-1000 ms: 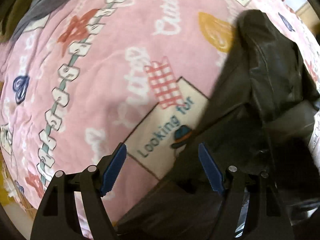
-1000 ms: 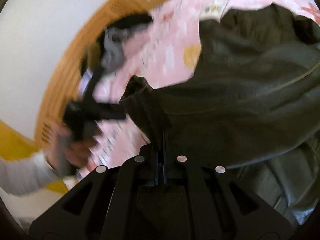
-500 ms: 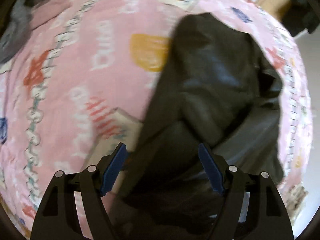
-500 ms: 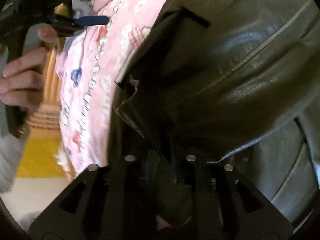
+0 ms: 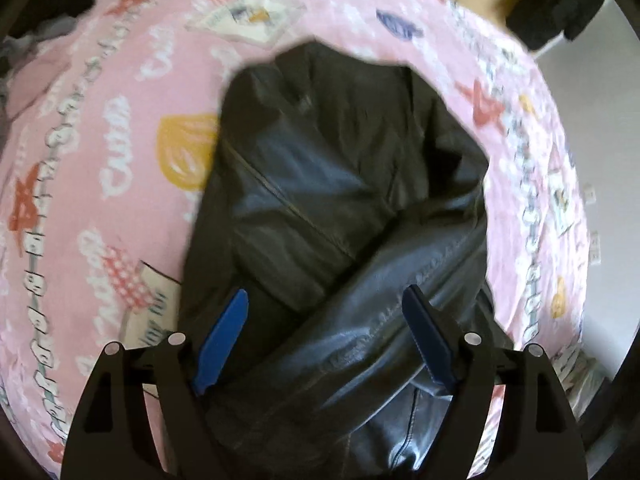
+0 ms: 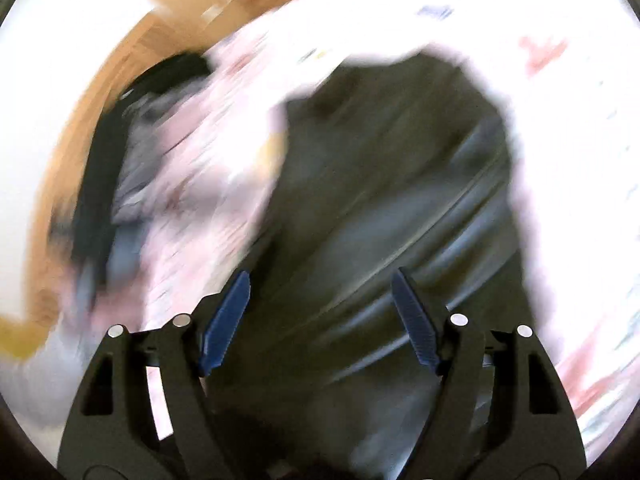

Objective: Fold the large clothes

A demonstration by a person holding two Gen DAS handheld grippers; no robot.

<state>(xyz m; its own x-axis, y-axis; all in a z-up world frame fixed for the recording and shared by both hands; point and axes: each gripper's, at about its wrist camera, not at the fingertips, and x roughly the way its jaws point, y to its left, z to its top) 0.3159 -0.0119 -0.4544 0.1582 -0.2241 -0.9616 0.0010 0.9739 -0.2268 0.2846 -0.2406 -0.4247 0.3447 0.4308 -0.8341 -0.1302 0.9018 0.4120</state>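
Observation:
A black leather jacket (image 5: 320, 184) lies bunched on a pink printed bedspread (image 5: 120, 128), one sleeve folded diagonally across its near part. My left gripper (image 5: 326, 336) is open and empty, above the jacket's near edge with the sleeve between its blue pads. In the blurred right wrist view the same jacket (image 6: 400, 184) fills the centre. My right gripper (image 6: 320, 320) is open and empty, above the jacket.
A pile of grey and black clothes (image 6: 120, 168) lies at the bed's far left by a wooden headboard (image 6: 100, 92). A dark garment (image 5: 556, 4) hangs at the upper right. The bed's right edge (image 5: 568, 320) drops to a pale floor.
My right gripper has opened and let go of the jacket, which now lies on the bed. My left gripper has swung right, over the jacket, staying open.

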